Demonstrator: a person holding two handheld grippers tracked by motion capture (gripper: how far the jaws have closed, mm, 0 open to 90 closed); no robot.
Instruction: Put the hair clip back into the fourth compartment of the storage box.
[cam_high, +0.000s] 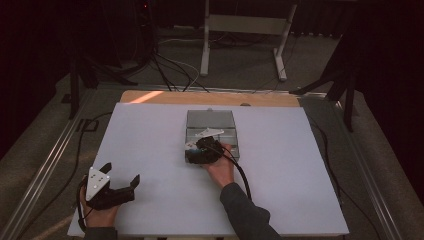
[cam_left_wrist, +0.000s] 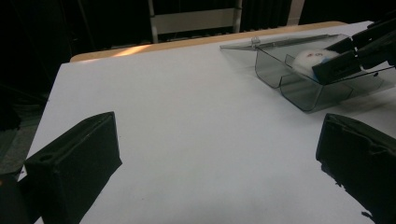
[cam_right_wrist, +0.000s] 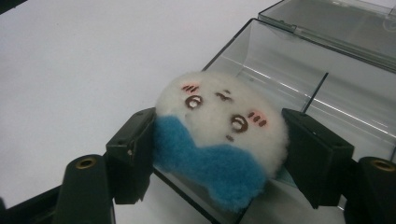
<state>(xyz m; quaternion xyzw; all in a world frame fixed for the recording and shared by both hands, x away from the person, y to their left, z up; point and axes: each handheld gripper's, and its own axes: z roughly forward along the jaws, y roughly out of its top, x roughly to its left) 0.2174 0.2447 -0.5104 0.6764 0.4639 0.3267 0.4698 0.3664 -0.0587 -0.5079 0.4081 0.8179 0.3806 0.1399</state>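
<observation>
Toy over box edge

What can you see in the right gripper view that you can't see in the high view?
Right gripper view: the plush toy has a little face and a blue patch, squeezed between the right gripper's jaws. High view: the left gripper, open, resting near the table's front left, and the floor beyond. Both: the clear box with its lid open.

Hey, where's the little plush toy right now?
The plush toy is clamped between the right gripper jaws, at the near edge of the open clear plastic box mid-table; the left gripper rests apart at the near-left.
</observation>
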